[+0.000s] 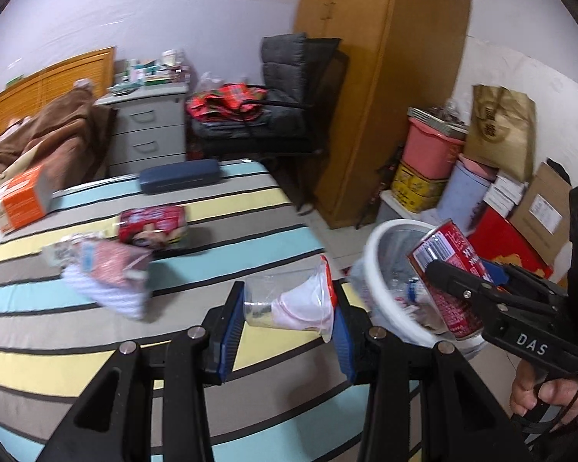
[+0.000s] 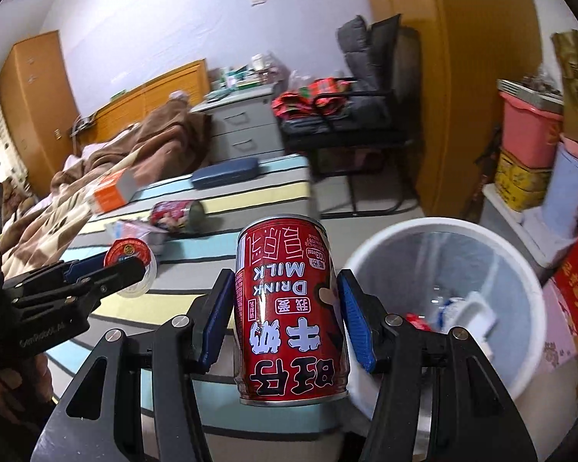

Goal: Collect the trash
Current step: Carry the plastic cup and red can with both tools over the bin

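Observation:
My left gripper point(image 1: 287, 300) is shut on a clear plastic cup point(image 1: 289, 300) with a red lid, held on its side above the striped bed point(image 1: 212, 346) near its right edge. My right gripper point(image 2: 287, 308) is shut on a red milk can point(image 2: 289, 308), held upside down beside the white trash bin point(image 2: 424, 231); in the left wrist view the can point(image 1: 452, 273) hangs over the bin's rim point(image 1: 373, 246). The bin holds some scraps. A second red can point(image 1: 152, 227) and a crumpled wrapper point(image 1: 108, 273) lie on the bed.
An orange box point(image 1: 19, 200) and a blue case point(image 1: 179, 181) lie on the bed's far side. A grey drawer unit point(image 1: 146, 131), a black chair point(image 1: 285, 107), a wooden wardrobe point(image 1: 385, 77) and stacked buckets and boxes point(image 1: 443, 161) stand beyond the bin.

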### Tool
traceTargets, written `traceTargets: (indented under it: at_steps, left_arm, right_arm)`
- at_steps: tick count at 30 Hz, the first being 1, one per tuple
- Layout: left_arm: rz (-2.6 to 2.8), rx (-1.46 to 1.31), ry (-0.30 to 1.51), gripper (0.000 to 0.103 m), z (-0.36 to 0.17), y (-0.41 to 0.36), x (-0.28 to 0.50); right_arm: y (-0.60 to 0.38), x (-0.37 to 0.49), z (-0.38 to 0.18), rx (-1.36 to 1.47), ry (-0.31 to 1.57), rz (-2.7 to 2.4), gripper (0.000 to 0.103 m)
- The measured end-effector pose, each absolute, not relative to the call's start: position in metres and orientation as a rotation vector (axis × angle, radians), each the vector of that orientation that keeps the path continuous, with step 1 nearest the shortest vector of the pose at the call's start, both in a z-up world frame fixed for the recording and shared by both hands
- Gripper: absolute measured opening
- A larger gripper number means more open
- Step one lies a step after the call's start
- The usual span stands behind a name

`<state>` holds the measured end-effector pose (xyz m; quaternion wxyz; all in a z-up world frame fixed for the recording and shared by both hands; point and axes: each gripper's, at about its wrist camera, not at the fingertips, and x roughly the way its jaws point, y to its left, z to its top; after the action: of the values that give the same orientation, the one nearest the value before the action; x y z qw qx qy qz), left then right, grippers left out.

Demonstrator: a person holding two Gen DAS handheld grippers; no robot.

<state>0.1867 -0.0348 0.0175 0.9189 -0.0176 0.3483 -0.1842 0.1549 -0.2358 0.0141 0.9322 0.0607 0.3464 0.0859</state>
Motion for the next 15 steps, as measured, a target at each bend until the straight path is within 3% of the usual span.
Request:
traceTargets:
  at_steps: [15]
  left_arm:
    - [-0.569, 0.041, 0.753, 0.043, 0.013, -0.134, 0.207]
  right_arm:
    - [-0.306, 0.157, 0.005, 0.177, 0.741, 0.010, 0.055]
